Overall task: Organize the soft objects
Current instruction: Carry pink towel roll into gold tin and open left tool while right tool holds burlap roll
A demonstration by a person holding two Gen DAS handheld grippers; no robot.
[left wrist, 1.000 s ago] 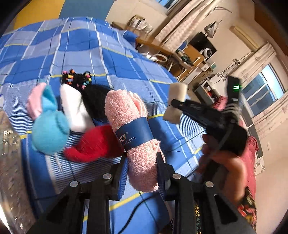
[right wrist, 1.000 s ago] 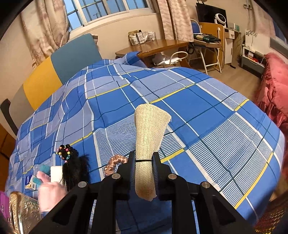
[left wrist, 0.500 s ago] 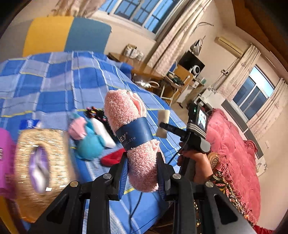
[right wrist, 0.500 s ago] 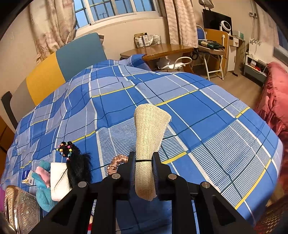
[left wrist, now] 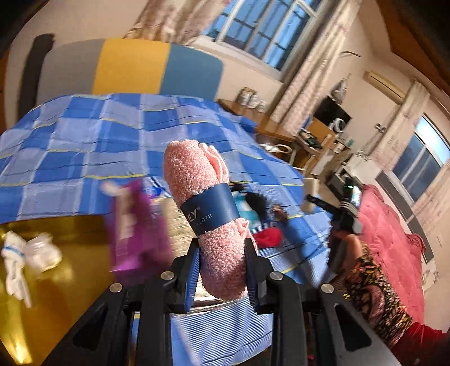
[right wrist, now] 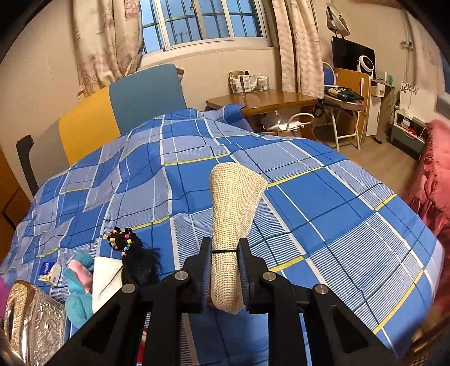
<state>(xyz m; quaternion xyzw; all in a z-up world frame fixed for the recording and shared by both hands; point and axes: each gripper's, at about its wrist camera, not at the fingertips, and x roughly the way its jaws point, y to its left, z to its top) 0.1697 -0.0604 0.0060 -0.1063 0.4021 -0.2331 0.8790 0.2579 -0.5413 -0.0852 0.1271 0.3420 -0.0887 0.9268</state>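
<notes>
The left gripper [left wrist: 222, 270], pinching the rolled pink fleece cloth with a navy paper band [left wrist: 206, 216], has swung away from the blue checked bed [left wrist: 70, 146] toward the glossy yellow worktop [left wrist: 56, 295], probably its drop-off, while the right gripper [right wrist: 224, 277] clamps the beige mesh roll [right wrist: 230, 225] above the bed.

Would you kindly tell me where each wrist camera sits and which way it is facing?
Left wrist: behind the left gripper, shut on a rolled pink fleece cloth; faces across the blue checked bedspread toward the person's hand carrying the right gripper.
Right wrist: behind the right gripper, shut on a rolled beige mesh cloth; faces the window.
Shared: bedspread, wooden desk.
</notes>
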